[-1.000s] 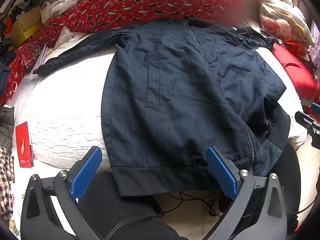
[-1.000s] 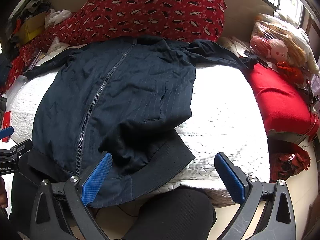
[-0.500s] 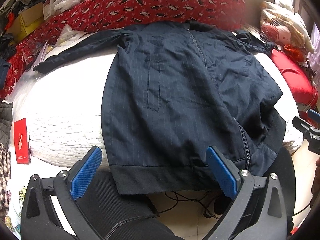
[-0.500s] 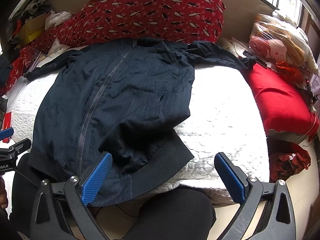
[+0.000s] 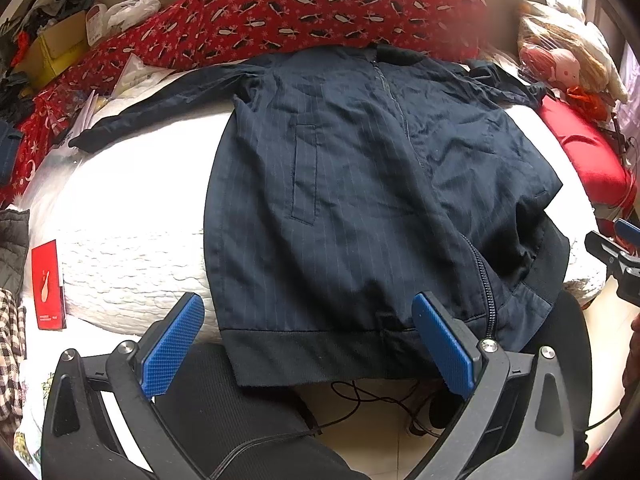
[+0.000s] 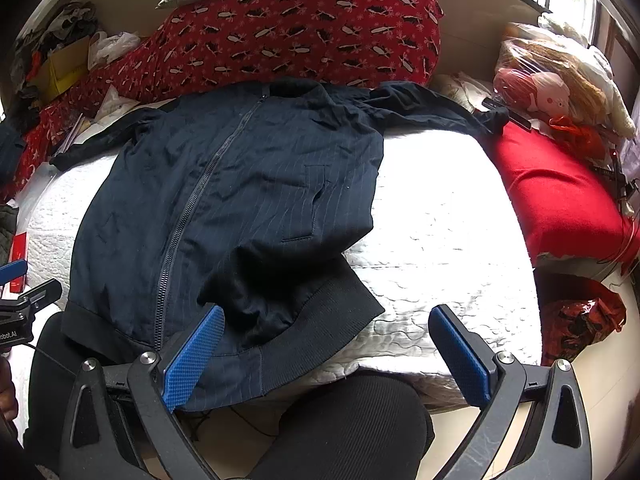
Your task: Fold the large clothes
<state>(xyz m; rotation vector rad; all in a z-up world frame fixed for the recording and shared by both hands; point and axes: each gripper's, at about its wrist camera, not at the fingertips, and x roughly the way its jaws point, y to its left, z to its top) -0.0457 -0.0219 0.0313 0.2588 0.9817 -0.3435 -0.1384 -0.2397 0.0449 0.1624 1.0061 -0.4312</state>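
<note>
White quilted bedding (image 6: 440,240) held the navy zip jacket (image 5: 360,208) front-up, collar far from you and ribbed hem (image 5: 320,352) overhanging the near edge, just ahead of your left gripper (image 5: 308,344) and right gripper (image 6: 328,356), both spread apart and empty.

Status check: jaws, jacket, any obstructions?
Left gripper and right gripper open, both empty. Navy jacket zipped, spread on white quilt, hem bunched, unfolded. Nothing lying on it.
</note>
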